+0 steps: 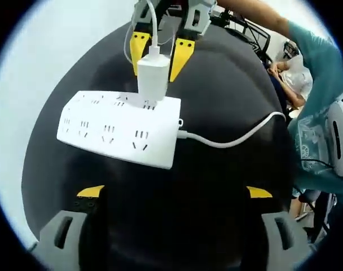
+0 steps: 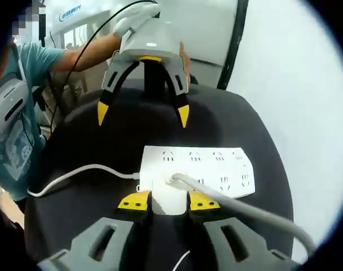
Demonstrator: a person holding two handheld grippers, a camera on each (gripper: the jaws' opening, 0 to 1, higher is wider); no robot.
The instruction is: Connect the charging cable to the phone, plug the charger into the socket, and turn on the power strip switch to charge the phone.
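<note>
A white rectangular plastic power strip point(image 1: 119, 129) lies on the round black worktop point(image 1: 216, 192). The right hand-held gripper point(image 2: 169, 203) is clamped on a white block-shaped charger point(image 1: 153, 77) standing on the strip's edge. The left hand-held gripper point(image 2: 143, 116) hovers near the strip, jaws apart.
</note>
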